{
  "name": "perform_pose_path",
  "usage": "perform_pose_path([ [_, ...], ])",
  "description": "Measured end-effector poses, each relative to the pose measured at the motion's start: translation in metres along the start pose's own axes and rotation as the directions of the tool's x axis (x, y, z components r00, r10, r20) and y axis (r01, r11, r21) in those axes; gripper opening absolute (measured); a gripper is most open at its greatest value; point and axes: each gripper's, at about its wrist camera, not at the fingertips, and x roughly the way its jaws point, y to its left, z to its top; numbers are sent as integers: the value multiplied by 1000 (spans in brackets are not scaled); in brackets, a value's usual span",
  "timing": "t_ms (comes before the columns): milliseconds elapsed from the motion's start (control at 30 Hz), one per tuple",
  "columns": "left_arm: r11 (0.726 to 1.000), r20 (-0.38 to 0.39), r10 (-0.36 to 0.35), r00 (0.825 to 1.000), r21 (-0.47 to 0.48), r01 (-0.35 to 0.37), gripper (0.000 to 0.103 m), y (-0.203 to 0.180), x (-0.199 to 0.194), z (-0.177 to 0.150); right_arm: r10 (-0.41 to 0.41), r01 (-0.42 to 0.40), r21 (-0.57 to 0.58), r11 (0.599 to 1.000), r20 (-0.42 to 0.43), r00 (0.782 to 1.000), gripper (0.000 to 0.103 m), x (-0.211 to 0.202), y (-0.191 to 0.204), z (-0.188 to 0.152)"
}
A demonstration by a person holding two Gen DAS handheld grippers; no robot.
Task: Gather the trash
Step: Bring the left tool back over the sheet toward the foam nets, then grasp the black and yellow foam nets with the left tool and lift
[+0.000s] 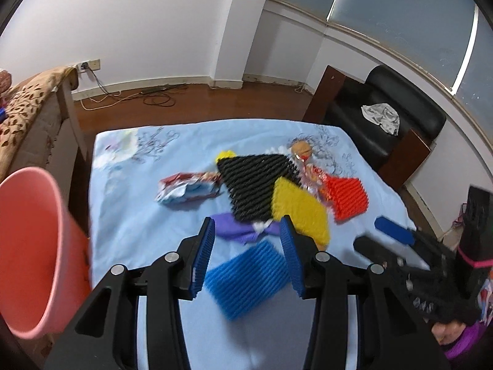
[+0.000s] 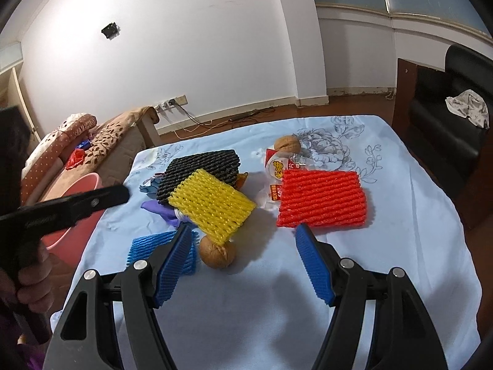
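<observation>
The trash is lying scattered over the tabletop (image 2: 400,246) with its pale blue flowered cloth, and none of it is in the pink bin (image 1: 34,246) yet, so I am judging this as the approach before a first pick. I am reading the pile this way: a black foam net (image 2: 200,169) with a yellow foam net (image 2: 212,206) lying across its near corner, a purple scrap (image 1: 231,226) poking out beneath them, a red foam net (image 2: 323,200) well apart to the right, a clear printed wrapper (image 2: 279,166) touching the red net's far left corner, and a crumpled snack wrapper (image 1: 188,186) to the left of the black net. A blue foam net (image 1: 246,277) is lying nearest me, with one walnut (image 2: 217,251) just beside it and a second walnut (image 2: 287,144) at the far side by the wrapper.

I am holding the left gripper (image 1: 246,237) with its jaws wide and nothing between them, above the blue net and the purple scrap. The right gripper (image 2: 243,240) is likewise spread wide and empty, hovering between the near walnut and the red net.

The bin is standing off the tabletop's left edge, closest to my left hand. For the next move I am thinking the left gripper needs to drop onto the blue net, close across its soft ribs, then swing left over the rim. The net looks light and squashy, so a firm pinch should do.
</observation>
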Motion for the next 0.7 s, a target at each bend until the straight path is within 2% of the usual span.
perform_pose_path([
  [333,998,-60,19,998,-54,-23,44,4,45,17,56,-57,-27,998,-14,998,69,6,3,-2],
  [467,997,-80,-2,997,-83,-5,44,6,56,19,86,-88,-71,994,-31,996,69,14,14,0],
  [500,996,-81,-5,997,-84,-2,40,6,57,19,88,-91,-83,992,-35,995,69,16,16,1],
  [533,997,-77,-8,997,-82,2,32,6,57,18,90,-94,-94,991,-39,995,69,18,18,1],
  [567,997,-79,-15,997,-75,9,20,5,57,17,92,-96,-106,990,-43,995,69,20,21,1],
  [600,997,-81,-22,996,-69,17,13,4,56,17,92,-97,-120,988,-46,995,69,23,24,3],
  [700,998,-65,-20,998,-61,16,6,1,53,16,85,-93,-149,985,-54,995,69,31,30,6],
])
